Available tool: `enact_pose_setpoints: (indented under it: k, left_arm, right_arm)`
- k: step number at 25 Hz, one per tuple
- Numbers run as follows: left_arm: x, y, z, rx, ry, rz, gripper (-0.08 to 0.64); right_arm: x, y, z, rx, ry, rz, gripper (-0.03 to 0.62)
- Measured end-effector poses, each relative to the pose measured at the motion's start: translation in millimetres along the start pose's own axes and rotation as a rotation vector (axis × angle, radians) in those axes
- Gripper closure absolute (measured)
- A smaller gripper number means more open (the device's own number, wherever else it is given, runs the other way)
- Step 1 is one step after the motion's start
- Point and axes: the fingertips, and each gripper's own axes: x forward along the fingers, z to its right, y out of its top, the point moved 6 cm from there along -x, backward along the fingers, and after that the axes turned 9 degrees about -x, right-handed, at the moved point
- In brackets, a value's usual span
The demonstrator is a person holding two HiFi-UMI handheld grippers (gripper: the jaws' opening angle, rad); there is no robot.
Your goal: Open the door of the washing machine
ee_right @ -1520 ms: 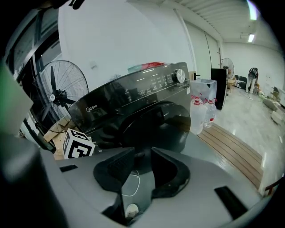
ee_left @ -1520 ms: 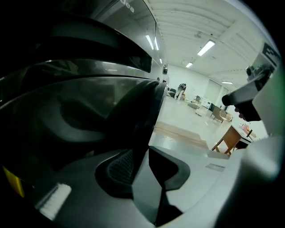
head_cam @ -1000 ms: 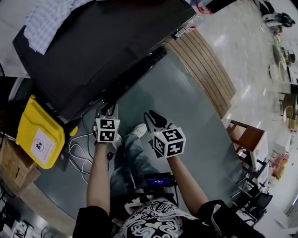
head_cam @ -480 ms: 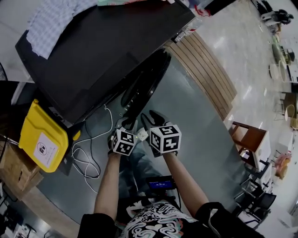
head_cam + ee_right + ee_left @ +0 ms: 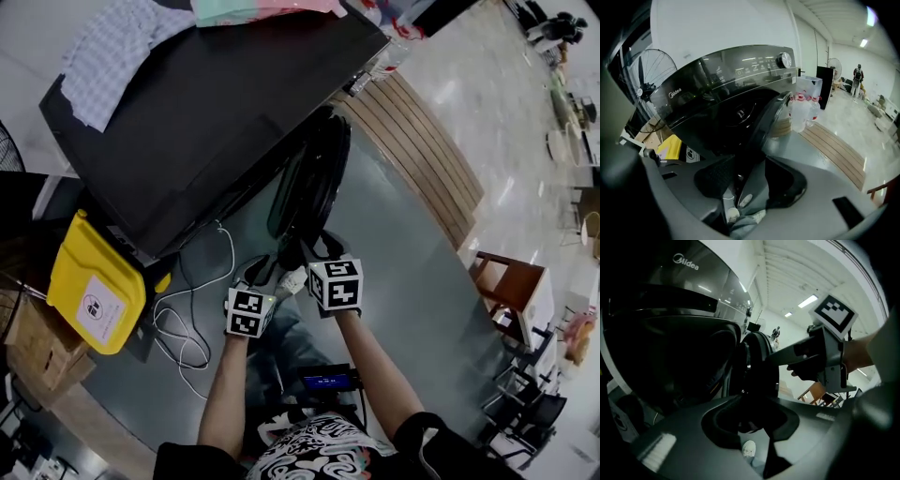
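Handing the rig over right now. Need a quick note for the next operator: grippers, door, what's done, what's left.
Right gripper: jaws closed on the rim of the door, at its free edge.
Left gripper: jaws apart, holding nothing, low beside the right gripper and just short of the door.
Washing machine: directly ahead of the operator, with the drum opening exposed.
Done: the door is unlatched and stands partly open, off the machine's front.
Left: probably swing the door wider with the right gripper, then let go of the rim.
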Motion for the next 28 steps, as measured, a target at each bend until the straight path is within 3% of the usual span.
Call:
enact_pose_setpoints:
  k: [5, 13, 18, 24, 28]
  left_arm:
    - [-5, 5, -9, 0.019, 0.038, -0.003, 0.485]
    - [-2, 27, -3, 0.027, 0.064, 0.047, 0.499]
    - [-2, 45, -1, -0.002, 0.072, 0.077, 0.503]
    - [-1, 60, 2, 0.004, 0.091, 0.097, 0.511]
    - [4, 69, 7, 0.022, 0.106, 0.088, 0.518]
  right_arm:
    - [-14, -19, 29, 0.065, 0.029, -0.021, 0.408]
    - [-47, -50, 80, 0.085, -0.073, -0.039, 0.442]
    - [-66, -66, 121, 0.148, -0.202, -0.045, 0.449]
    - [-83, -74, 173, 0.149, -0.409, -0.053, 0.452]
    - [-87, -75, 204, 0.176, -0.494, -0.051, 0.469]
